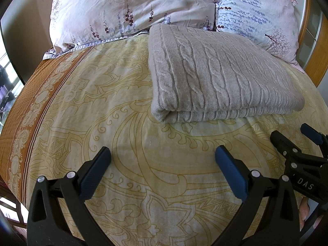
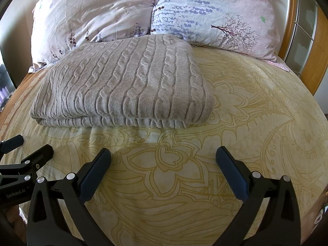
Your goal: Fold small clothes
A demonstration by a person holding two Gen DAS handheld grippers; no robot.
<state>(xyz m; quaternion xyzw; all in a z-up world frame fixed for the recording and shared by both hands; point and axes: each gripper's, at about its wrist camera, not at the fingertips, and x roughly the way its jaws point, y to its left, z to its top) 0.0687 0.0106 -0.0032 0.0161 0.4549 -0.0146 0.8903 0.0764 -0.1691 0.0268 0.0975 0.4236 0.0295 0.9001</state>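
A grey cable-knit sweater (image 1: 215,78) lies folded into a neat rectangle on the yellow patterned bedspread (image 1: 123,123), its folded edge toward me. It also shows in the right wrist view (image 2: 123,86). My left gripper (image 1: 163,153) is open and empty, hovering over the bedspread short of the sweater and to its left. My right gripper (image 2: 163,153) is open and empty, short of the sweater's near edge. Each gripper shows at the edge of the other's view: the right one (image 1: 295,141), the left one (image 2: 30,147).
Two floral pillows (image 2: 92,16) (image 2: 215,14) lean at the head of the bed behind the sweater. A wooden headboard (image 2: 303,41) stands at the right. The bedspread's orange border (image 1: 41,102) runs along the left bed edge.
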